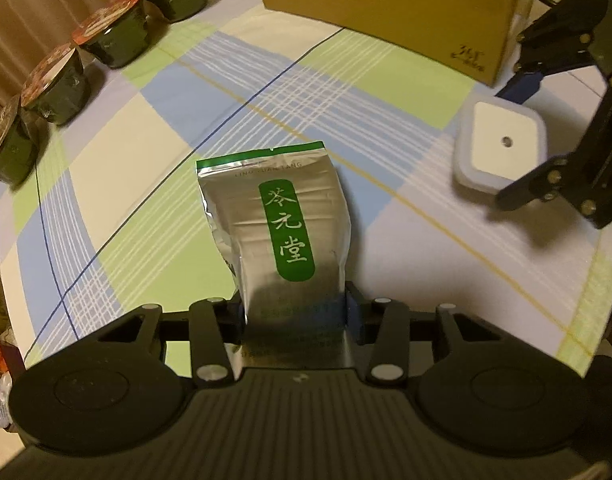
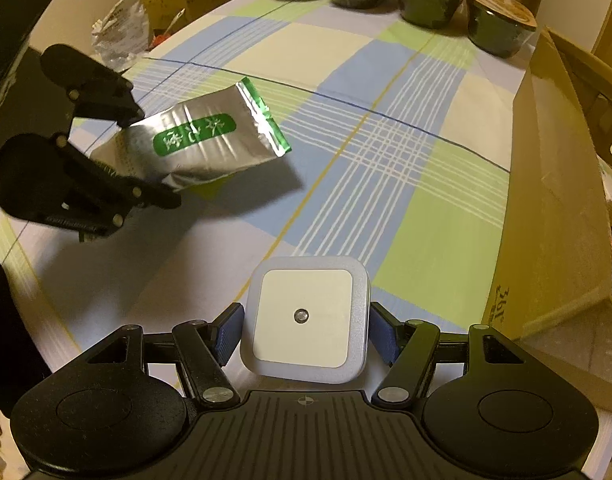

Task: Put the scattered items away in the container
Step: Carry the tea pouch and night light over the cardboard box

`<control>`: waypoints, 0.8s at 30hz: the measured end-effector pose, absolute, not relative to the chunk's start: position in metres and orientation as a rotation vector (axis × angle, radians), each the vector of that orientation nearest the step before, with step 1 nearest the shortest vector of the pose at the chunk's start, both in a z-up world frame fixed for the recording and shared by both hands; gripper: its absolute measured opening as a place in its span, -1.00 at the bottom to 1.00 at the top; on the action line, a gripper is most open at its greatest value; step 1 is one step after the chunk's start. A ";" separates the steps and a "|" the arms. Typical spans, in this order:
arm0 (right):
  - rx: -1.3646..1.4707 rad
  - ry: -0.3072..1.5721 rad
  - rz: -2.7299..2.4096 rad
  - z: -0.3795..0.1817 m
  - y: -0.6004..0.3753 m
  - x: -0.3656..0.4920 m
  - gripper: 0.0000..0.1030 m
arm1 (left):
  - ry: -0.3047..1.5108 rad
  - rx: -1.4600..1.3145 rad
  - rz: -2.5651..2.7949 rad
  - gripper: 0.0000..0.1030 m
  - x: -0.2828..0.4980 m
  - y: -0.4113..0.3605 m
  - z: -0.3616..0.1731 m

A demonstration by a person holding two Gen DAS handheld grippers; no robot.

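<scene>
Plaid tablecloth [image 1: 386, 80] in green, blue and cream covers the table, sealed dark bowls [image 1: 110, 42] lined along its left edge. Left gripper [image 1: 294, 316] clamps a silver foil pouch [image 1: 278, 224] with green label, lifted off the cloth. Far right, the cardboard box [image 1: 386, 4]; its inside is hidden. Right gripper [image 2: 304, 334] pinches a white square night light [image 2: 306, 316].
</scene>
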State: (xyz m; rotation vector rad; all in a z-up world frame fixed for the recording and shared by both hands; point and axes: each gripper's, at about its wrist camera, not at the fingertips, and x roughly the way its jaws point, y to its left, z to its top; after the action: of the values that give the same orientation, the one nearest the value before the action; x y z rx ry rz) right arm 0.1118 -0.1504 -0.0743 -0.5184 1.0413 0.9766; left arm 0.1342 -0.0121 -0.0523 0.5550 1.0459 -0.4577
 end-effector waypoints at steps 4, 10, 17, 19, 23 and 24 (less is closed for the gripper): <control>-0.514 1.038 0.973 -0.070 -0.154 0.108 0.33 | 1.037 0.557 -0.464 -0.22 0.124 -0.020 -0.046; -0.501 1.024 0.966 -0.061 -0.164 0.102 0.33 | 1.036 0.552 -0.459 -0.22 0.112 -0.028 -0.039; -0.492 1.003 0.955 -0.049 -0.175 0.094 0.33 | 1.023 0.541 -0.440 -0.22 0.102 -0.033 -0.025; -0.490 0.994 0.954 -0.045 -0.177 0.090 0.33 | 1.016 0.539 -0.437 -0.22 0.099 -0.035 -0.020; -0.489 0.976 0.953 -0.038 -0.181 0.085 0.33 | 0.999 0.529 -0.432 -0.22 0.094 -0.040 -0.011; -0.488 0.970 0.950 -0.036 -0.182 0.084 0.33 | 0.995 0.531 -0.431 -0.22 0.092 -0.041 -0.009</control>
State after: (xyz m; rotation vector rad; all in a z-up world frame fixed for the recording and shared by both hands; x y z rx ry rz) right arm 0.0836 -0.1819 -0.0362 -0.4881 0.9699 0.9501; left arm 0.0925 -0.0414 -0.0088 0.5308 0.9947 -0.4312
